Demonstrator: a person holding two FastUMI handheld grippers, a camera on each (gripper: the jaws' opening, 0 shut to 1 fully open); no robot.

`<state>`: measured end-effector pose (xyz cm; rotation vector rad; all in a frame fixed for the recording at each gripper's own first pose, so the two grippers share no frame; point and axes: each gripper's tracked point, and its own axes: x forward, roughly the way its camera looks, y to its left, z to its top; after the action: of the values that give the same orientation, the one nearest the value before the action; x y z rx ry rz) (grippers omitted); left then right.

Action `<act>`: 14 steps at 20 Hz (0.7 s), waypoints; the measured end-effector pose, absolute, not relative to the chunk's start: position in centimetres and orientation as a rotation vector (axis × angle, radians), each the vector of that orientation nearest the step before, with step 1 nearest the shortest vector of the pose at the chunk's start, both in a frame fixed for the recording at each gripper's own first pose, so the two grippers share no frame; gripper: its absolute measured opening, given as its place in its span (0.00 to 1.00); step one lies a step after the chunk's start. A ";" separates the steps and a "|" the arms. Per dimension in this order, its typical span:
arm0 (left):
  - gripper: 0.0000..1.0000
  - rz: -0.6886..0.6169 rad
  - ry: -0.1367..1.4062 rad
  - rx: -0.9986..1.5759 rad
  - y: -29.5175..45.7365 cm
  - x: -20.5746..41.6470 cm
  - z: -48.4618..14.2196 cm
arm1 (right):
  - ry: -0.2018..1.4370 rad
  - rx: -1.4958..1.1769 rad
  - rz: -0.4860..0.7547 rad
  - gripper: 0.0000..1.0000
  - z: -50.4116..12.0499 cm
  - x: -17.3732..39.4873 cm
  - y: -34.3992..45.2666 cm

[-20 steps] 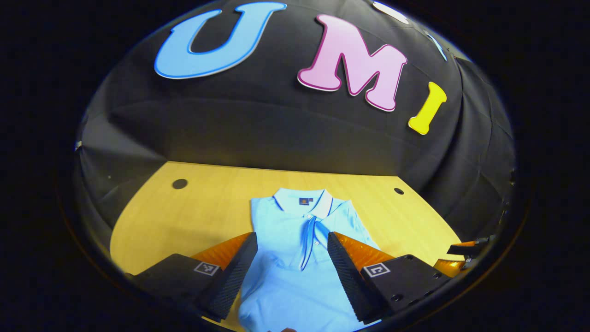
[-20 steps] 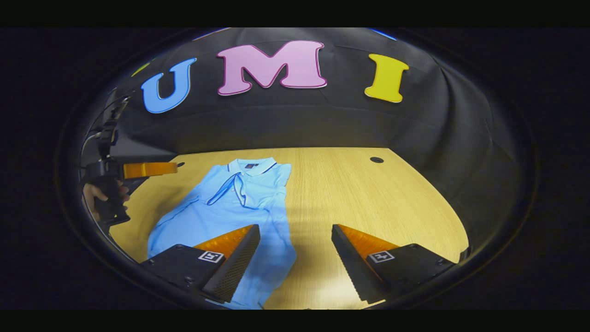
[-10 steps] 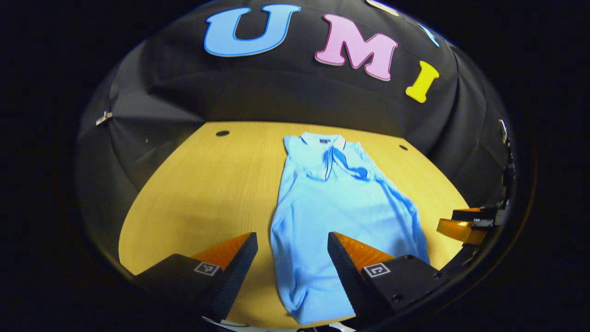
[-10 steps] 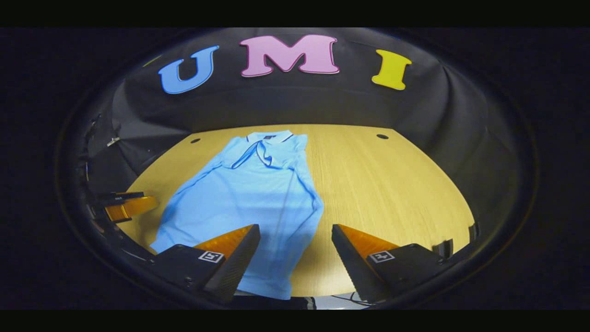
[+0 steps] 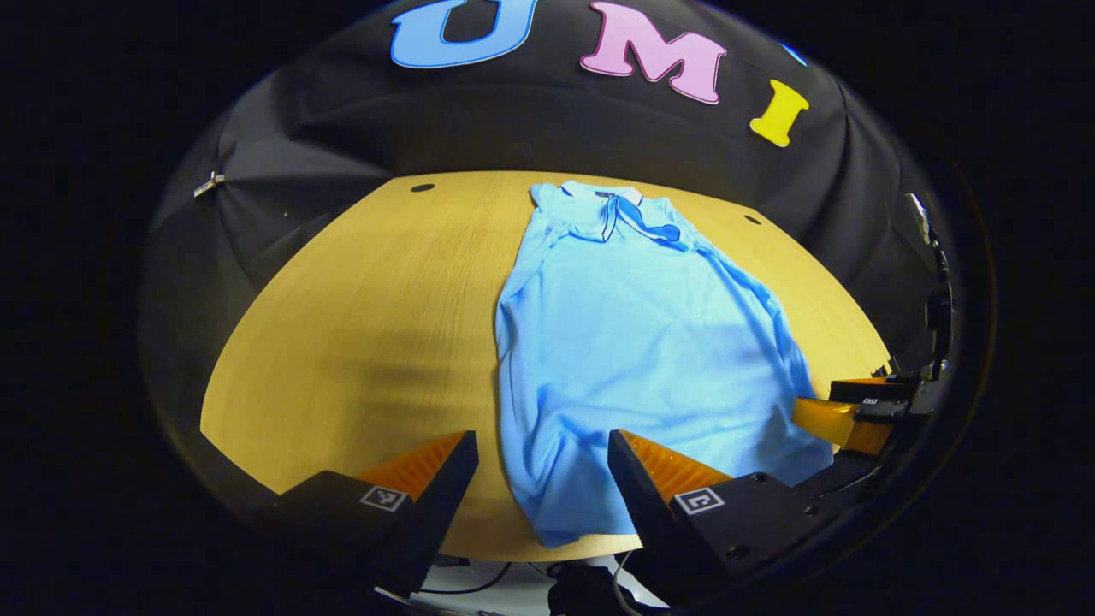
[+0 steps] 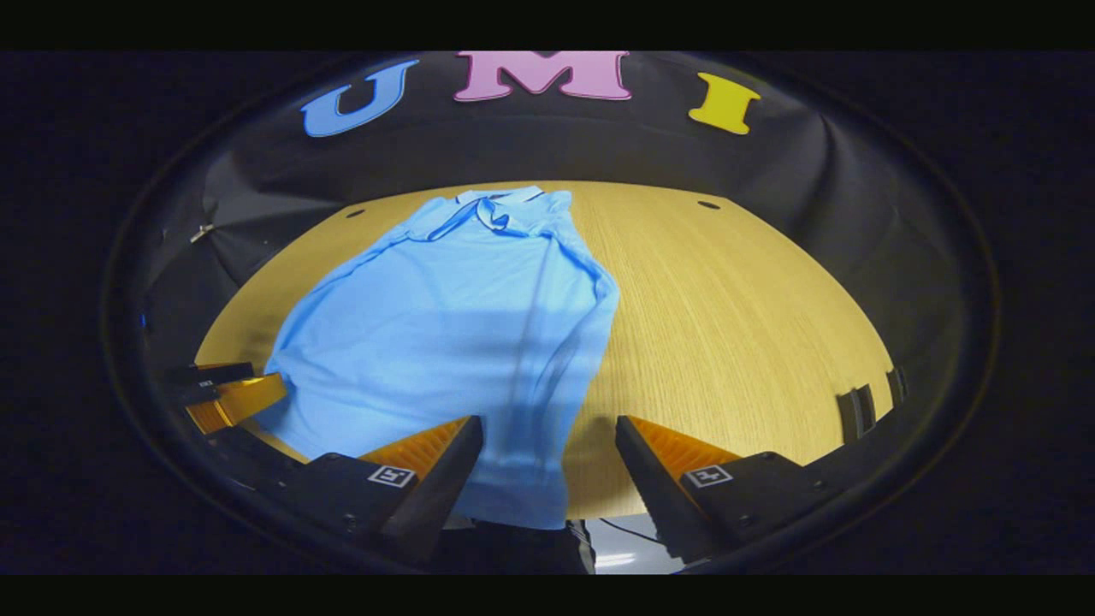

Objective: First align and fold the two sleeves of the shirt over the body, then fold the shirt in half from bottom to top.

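Shirt (image 5: 633, 342) lies flat on table (image 5: 359, 308); both hand-held grippers (image 5: 539, 479) (image 6: 547, 466) hover spread wide above its hem.

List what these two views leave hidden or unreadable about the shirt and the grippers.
- Shirt hem, left gripper view: its near right corner lies behind the left gripper.
- Shirt hem, right gripper view: a near part lies behind the right gripper.
- Sleeves: folds too faint to trace.
- Collar label: too small.
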<state>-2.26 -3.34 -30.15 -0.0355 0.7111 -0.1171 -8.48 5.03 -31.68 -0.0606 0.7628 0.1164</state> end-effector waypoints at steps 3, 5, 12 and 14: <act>0.98 -0.115 0.717 0.006 -3.2 -2.7 -30.7 | 0.750 -0.043 0.110 0.94 -31.9 -8.6 5.0; 0.96 -0.117 0.721 0.059 -3.2 -2.8 -31.2 | 0.738 -0.050 0.116 0.98 -31.8 -8.7 5.2; 0.41 -0.159 0.701 0.057 -5.4 -2.4 -31.0 | 0.737 -0.069 0.190 0.42 -31.8 -8.9 7.7; 0.22 -0.162 0.701 0.043 -5.8 -2.4 -30.9 | 0.738 -0.068 0.198 0.30 -31.8 -9.0 7.9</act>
<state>-2.42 -5.83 -30.89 0.0428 0.7015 -0.1622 -9.02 7.91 -31.81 -0.0675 0.7382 0.1983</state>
